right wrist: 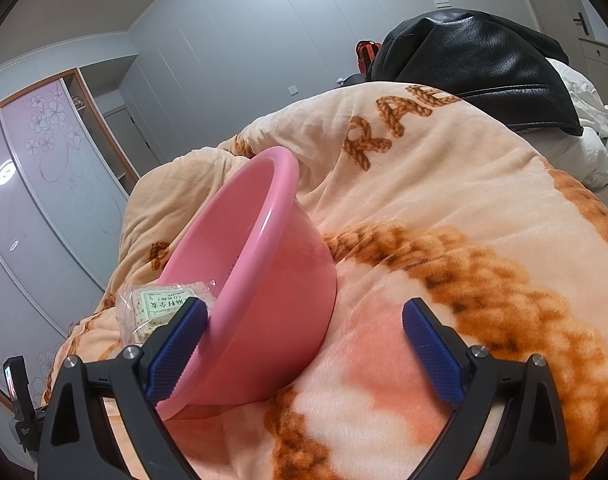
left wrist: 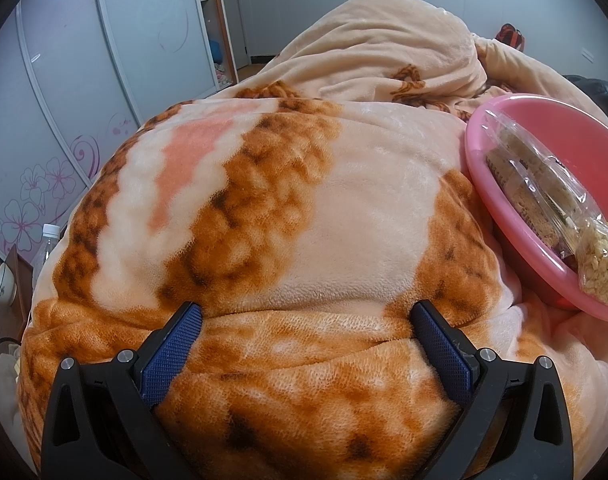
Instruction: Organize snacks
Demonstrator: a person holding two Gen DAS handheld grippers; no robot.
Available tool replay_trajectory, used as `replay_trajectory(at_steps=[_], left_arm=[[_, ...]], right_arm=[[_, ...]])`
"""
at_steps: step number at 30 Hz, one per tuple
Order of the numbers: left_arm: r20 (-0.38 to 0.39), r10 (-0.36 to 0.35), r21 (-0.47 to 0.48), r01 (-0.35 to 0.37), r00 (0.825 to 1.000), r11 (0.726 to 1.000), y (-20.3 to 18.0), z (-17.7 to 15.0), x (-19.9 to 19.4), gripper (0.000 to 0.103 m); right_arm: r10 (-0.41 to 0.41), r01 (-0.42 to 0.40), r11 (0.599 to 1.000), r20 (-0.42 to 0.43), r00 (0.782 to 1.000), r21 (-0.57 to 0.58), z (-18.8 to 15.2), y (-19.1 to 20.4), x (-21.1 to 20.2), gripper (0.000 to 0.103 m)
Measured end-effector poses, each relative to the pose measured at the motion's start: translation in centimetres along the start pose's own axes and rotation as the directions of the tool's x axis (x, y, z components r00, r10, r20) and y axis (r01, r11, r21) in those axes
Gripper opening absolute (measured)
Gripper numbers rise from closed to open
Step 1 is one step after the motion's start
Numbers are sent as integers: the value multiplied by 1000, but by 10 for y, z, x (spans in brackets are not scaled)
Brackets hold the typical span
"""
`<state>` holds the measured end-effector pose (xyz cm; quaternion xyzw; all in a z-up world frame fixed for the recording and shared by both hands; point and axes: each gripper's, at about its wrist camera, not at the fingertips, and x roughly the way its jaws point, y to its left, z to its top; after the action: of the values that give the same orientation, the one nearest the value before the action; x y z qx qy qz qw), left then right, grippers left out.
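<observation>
Fleece blanket (left wrist: 344, 220) covers bed | pink basin (right wrist: 272, 280) on it | wardrobe (left wrist: 84, 80) behind | both tools released

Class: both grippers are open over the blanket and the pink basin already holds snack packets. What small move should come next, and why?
Probably draw the right gripper back from the pink basin: its jaws are open and hold nothing, and the snack packets lie inside. The left gripper is open over bare blanket.
</observation>
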<state>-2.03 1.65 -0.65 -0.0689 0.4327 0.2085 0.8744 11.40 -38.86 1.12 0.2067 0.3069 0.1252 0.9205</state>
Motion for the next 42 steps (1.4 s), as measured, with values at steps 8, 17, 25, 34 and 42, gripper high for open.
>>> replay_trajectory(at_steps=[8,17,25,34,42], left_arm=[[1,-1,1,1,1000,1000,1,-2,-2,103],[3,-1,2,1,1000,1000,0,1,1,103],[3,-2,1,2,1000,1000,0,0,0,103],[2,-1,2,1,1000,1000,0,1,1,103],[3,-1,3,1,1000,1000,-1,1,1,103]], right_arm=[[0,0,1000,-1,1000,0,0,0,0,98],[2,-2,1000,-1,1000,-1,0,0,1,98],[3,-3,1000,-3,1000,0,1,1,3,98],[0,0,1000,-6,1000,-4,1,1,3,98],[15,-15,1000,1,1000,8,6,1,-5,98]])
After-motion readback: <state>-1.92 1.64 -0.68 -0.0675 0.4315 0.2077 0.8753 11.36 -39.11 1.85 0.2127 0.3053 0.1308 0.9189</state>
